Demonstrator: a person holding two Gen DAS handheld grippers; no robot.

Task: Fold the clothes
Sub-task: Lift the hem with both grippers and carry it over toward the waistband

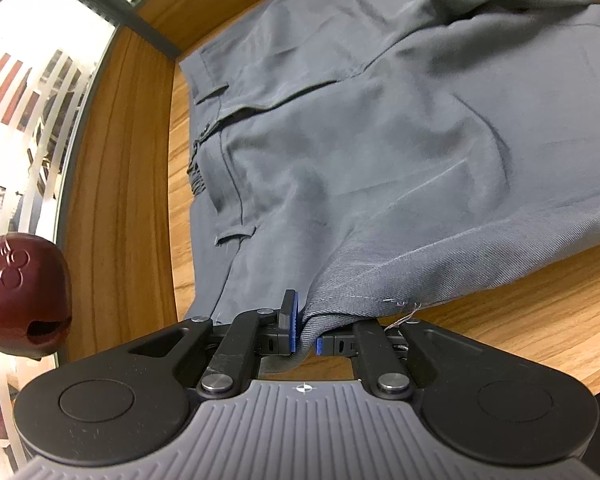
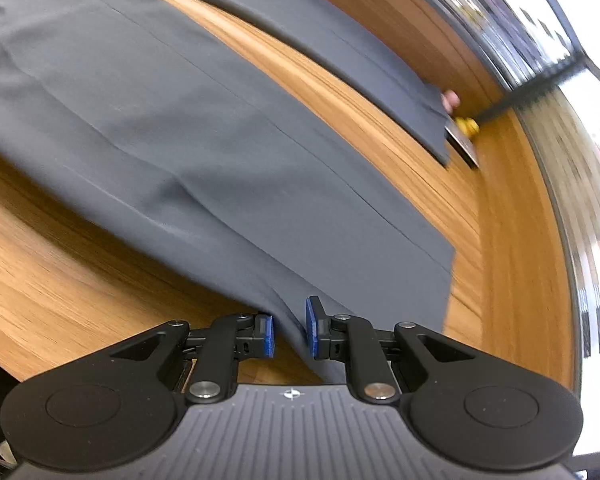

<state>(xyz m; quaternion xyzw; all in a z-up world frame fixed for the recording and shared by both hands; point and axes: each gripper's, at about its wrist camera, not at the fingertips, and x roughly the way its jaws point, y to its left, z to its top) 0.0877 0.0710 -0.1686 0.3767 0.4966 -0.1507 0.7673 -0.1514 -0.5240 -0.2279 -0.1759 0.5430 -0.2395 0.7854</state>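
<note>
Grey trousers [image 1: 360, 128] lying flat on wooden table [image 1: 540, 320], soft, floppy, light-ish, probably sagging when lifted. Left gripper [image 1: 305, 336] pinching trousers' waist-end seam; right gripper [image 2: 290, 330] clamping leg [image 2: 220, 168] fold near hem. Edges looking like best grab spots.

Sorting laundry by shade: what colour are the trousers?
Plain slate grey trousers, clearest in the left wrist view.

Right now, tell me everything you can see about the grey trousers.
The grey trousers are smooth woven fabric with a waistband, belt loops, a slanted pocket and stitched hems. They lie spread on the wooden table, legs apart. The left hand-held gripper pinches a bunched edge; the right hand-held gripper has a fold of one leg between its pads.
</note>
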